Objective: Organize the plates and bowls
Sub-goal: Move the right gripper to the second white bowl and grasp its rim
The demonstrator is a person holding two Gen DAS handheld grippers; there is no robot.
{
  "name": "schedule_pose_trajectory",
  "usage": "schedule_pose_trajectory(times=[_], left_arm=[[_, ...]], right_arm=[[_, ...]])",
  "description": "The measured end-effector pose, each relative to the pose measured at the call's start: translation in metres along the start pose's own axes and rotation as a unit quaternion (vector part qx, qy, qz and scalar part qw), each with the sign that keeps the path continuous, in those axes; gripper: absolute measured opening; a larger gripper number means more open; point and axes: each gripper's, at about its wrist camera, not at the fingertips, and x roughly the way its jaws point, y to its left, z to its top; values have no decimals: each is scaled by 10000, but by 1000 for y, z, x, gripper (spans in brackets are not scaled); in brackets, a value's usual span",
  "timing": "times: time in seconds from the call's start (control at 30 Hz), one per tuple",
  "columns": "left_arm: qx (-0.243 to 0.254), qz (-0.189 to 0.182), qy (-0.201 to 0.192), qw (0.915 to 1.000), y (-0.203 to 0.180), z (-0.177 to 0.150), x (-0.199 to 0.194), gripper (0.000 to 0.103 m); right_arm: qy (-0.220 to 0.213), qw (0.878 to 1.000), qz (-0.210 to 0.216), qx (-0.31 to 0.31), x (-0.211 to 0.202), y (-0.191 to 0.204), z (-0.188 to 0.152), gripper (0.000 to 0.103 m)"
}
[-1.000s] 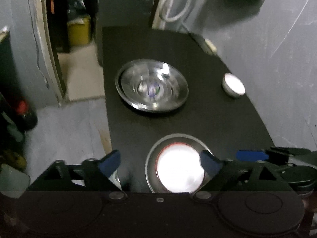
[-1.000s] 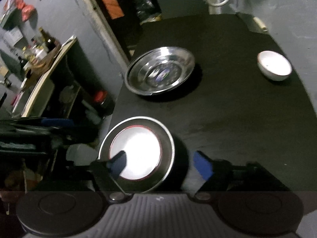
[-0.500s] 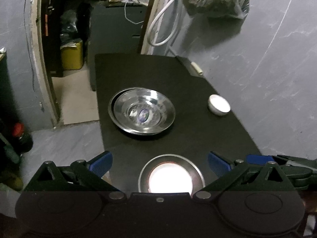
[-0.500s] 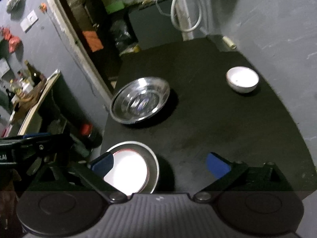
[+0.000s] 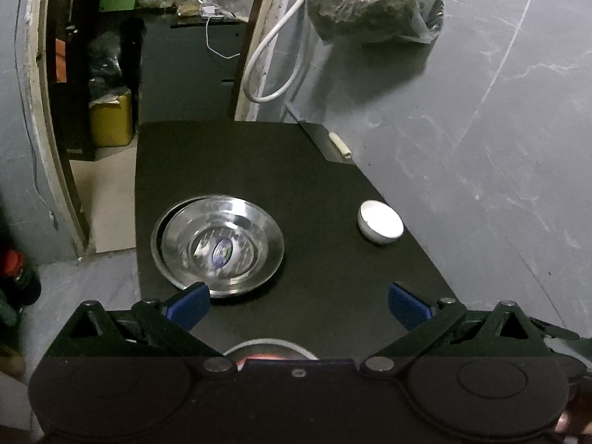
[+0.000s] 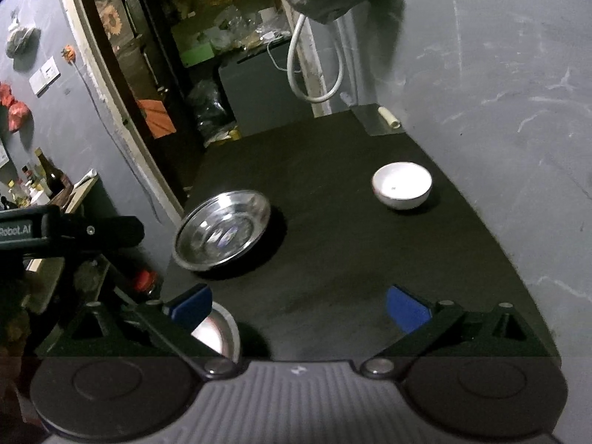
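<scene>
A steel bowl (image 5: 218, 246) sits nested in a steel plate on the black table (image 5: 296, 170), at its left side; it also shows in the right wrist view (image 6: 224, 235). A small white bowl (image 5: 380, 221) stands near the right edge, also seen in the right wrist view (image 6: 402, 185). A second steel plate (image 5: 272, 351) with a white dish in it lies at the near edge, mostly hidden under the left gripper; its rim shows in the right wrist view (image 6: 220, 331). My left gripper (image 5: 296, 305) is open and empty above the near table. My right gripper (image 6: 298, 305) is open and empty.
A grey wall (image 5: 499, 129) runs along the table's right side. A small white roll (image 5: 341, 145) lies at the far right corner. A doorway with clutter and a yellow container (image 5: 111, 118) lies beyond. Bottles (image 5: 16, 277) stand on the floor at the left.
Both grippers have pulled back and risen, with jaws spread wider. The near plate with the white dish has slid almost out of both views; more of the far room shows.
</scene>
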Motion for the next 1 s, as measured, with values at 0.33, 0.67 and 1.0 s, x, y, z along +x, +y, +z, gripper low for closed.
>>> schedule_pose_trajectory(times=[0.33, 0.67, 1.0], left_arm=[[35, 712, -112, 9974, -20, 23, 45, 102], [656, 629, 147, 9958, -45, 54, 95, 102], [753, 254, 221, 9966, -72, 73, 185, 102]], right_arm=[[-383, 9987, -307, 122, 44, -56, 17, 103], [-644, 9944, -481, 686, 65, -83, 10, 102], [-511, 9903, -781, 1032, 102, -103, 21, 91]])
